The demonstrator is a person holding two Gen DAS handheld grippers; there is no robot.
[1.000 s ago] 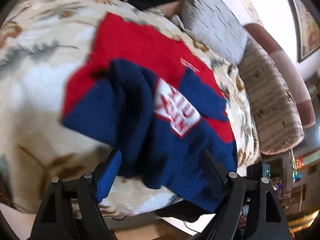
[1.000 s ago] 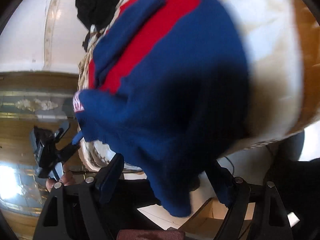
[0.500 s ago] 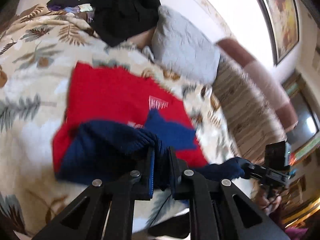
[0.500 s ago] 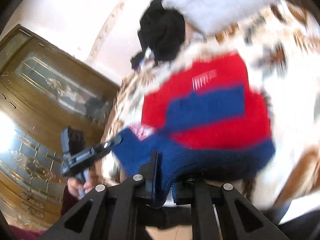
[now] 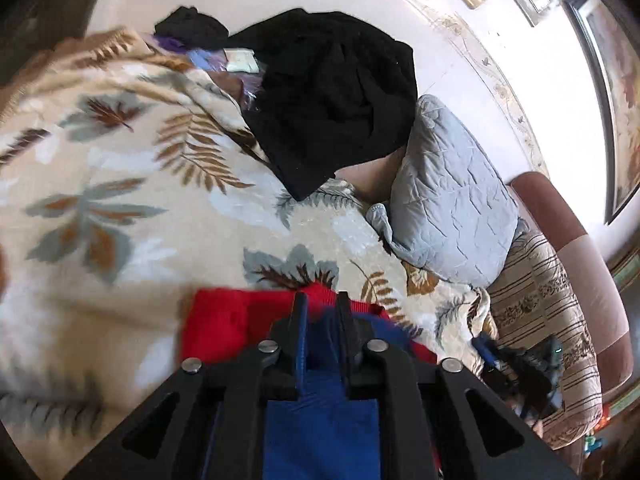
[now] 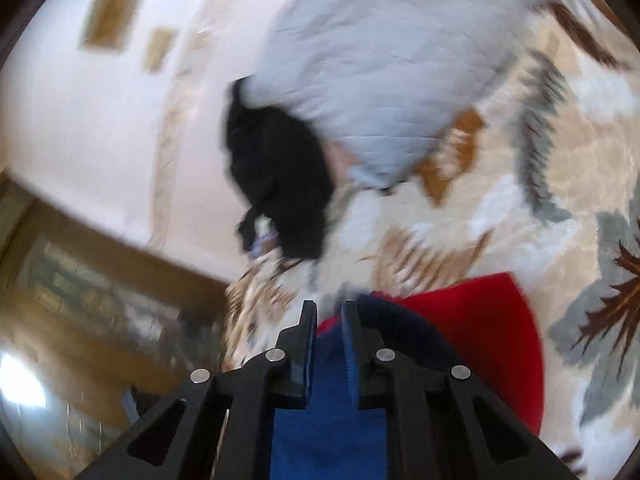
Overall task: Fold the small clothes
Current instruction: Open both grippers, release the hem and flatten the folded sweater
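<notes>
1. Left wrist view: the left tongs (image 5: 320,314) pinch the navy hem of the red-and-blue sweater (image 5: 224,320), which lies on the leaf-print blanket (image 5: 120,200) below the grey pillow (image 5: 452,208). Carry the hem level toward the red end. A second ago these tongs were spread.
2. Right wrist view: the right tongs (image 6: 329,322) pinch the same sweater (image 6: 480,320); they too were spread earlier. Keep pace with the left.

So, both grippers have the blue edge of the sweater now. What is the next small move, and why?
Probably carry the pinched blue edge forward over the red part and lay it down. The left gripper and the right gripper are each shut on the sweater, whose red half lies on the leaf-print blanket ahead of the fingers. The right view is blurred, so the edge alignment cannot be judged.
</notes>
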